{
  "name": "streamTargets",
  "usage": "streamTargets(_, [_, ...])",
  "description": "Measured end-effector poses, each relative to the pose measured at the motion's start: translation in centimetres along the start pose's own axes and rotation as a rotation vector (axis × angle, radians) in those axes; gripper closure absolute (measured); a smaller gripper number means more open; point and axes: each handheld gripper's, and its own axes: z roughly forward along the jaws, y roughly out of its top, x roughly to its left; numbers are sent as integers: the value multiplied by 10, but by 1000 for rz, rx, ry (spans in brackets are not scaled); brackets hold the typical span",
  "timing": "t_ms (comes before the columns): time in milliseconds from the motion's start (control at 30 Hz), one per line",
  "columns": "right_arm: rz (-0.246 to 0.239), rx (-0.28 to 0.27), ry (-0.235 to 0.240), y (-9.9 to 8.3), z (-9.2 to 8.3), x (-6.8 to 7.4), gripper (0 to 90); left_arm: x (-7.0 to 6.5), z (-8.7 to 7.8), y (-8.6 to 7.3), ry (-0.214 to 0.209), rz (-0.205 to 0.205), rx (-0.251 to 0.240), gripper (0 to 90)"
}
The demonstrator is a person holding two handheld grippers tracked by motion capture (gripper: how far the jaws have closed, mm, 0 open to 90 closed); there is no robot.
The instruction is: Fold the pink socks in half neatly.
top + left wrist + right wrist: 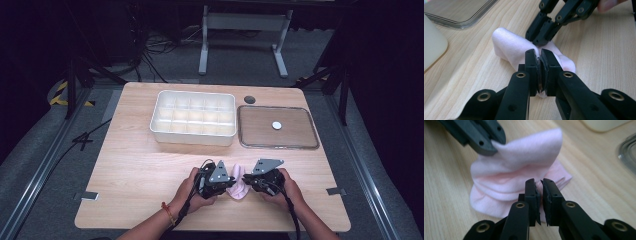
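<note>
A pale pink folded cloth point(238, 187) lies on the wooden table near its front edge, between my two grippers. My left gripper point(227, 185) is shut on one edge of the cloth point(509, 47); the pads meet with pink fabric pinched between them point(539, 53). In the right gripper view that left gripper point(491, 148) holds a corner of the cloth point(519, 170) lifted off the table. My right gripper point(249, 183) comes in from the other side, its jaws point(541, 182) nearly together on the cloth's folded edge with a thin slit between the pads. In the left gripper view its tips point(539, 42) press on the fabric.
A white tray point(192, 93) divided into several compartments stands at the middle back. To its right lies a clear lid point(260, 135) with a small white disc point(276, 125) on it. A round hole point(249, 99) sits in the tabletop behind them.
</note>
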Motion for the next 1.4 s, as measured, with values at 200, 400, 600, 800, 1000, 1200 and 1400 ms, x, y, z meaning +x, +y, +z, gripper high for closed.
streamTargets(200, [7,13,7,0,4,2,849,-3,4,1,-12,24,5,841])
streamTargets(400, [11,11,14,-1,5,1,850,-8,10,1,-26,14,6,833])
streamTargets(600, [25,1,21,-1,4,-2,856,-12,17,0,-31,10,10,809])
streamTargets(800, [42,-74,-39,4,-14,-10,867,-12,21,1,-32,17,10,807])
streamTargets(1000, [33,-198,-33,14,-26,-5,863,-14,22,1,-27,13,15,804])
streamTargets(1200, [13,-164,-2,16,-13,0,869,-14,23,1,-32,12,16,802])
streamTargets(1400, [2,-101,-1,12,1,2,874,-14,22,1,-35,11,20,797])
